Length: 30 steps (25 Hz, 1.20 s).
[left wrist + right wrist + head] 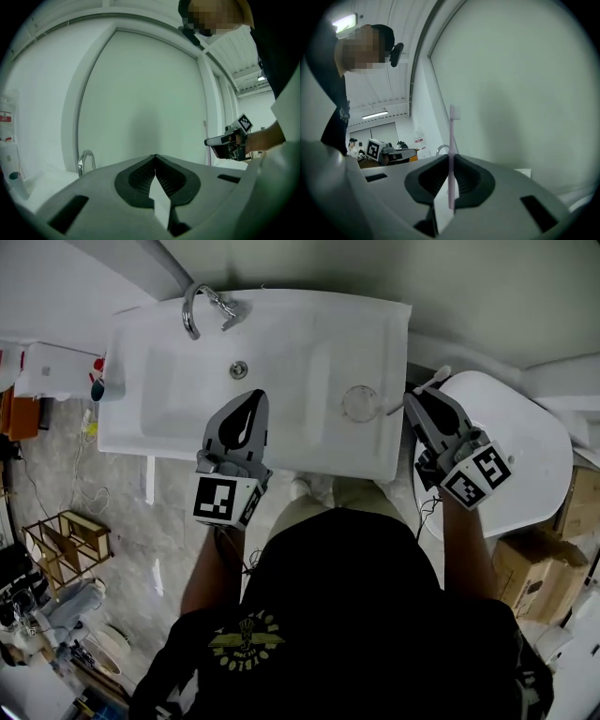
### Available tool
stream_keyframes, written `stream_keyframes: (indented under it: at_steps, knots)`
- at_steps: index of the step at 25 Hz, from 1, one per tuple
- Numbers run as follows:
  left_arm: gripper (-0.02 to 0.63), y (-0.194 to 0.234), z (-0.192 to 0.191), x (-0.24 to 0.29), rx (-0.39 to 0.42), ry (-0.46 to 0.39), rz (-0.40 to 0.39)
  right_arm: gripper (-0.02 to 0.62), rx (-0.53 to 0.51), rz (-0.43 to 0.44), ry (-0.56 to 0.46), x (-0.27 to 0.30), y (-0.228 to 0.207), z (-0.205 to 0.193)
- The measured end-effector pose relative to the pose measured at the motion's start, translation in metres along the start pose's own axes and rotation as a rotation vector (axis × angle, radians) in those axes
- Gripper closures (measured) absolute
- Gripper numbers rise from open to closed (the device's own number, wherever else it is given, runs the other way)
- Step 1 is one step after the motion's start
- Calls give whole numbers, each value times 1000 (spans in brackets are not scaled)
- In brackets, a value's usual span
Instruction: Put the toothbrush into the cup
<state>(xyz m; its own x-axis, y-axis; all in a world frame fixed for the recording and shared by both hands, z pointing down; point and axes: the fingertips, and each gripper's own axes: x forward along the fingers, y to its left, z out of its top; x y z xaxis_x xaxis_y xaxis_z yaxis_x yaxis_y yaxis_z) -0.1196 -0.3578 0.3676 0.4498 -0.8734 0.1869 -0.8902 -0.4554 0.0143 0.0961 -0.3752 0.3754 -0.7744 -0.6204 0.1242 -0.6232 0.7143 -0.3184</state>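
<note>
at the right of the head view, the right gripper (422, 397) pinches the one pink toothbrush (452, 140) near the single clear cup (360, 403) on the sink (309, 324), while the left gripper (249, 404), jaws together and empty, hangs mid-frame.

From above, the right gripper (419, 397) hides the middle of the toothbrush (441, 373). The people (352, 146) far back are too small to tell.

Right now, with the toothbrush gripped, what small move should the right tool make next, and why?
Probably shift the right tool left, over the clear glass cup on the white sink ledge. Its jaws are shut on the slim pale pink toothbrush, and the cup stands just left of the tool, not yet under it.
</note>
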Motion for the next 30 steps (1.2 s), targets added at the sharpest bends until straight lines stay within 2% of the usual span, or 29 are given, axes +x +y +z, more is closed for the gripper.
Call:
stream_keyframes:
  at_steps: [8, 13, 16, 22, 30]
  knots:
    - [595, -33, -36, 55, -36, 35, -68, 555, 63, 47, 95, 31, -37, -52]
    - [595, -42, -73, 77, -61, 96, -85, 555, 98, 67, 149, 50, -48, -90]
    - [595, -44, -91, 86, -84, 114, -87, 555, 115, 73, 198, 56, -56, -116]
    - [595, -54, -133, 105, -79, 165, -108, 555, 148, 70, 277, 66, -66, -167]
    - [595, -80, -176, 114, -103, 228, -119, 555, 171, 61, 350, 59, -69, -206]
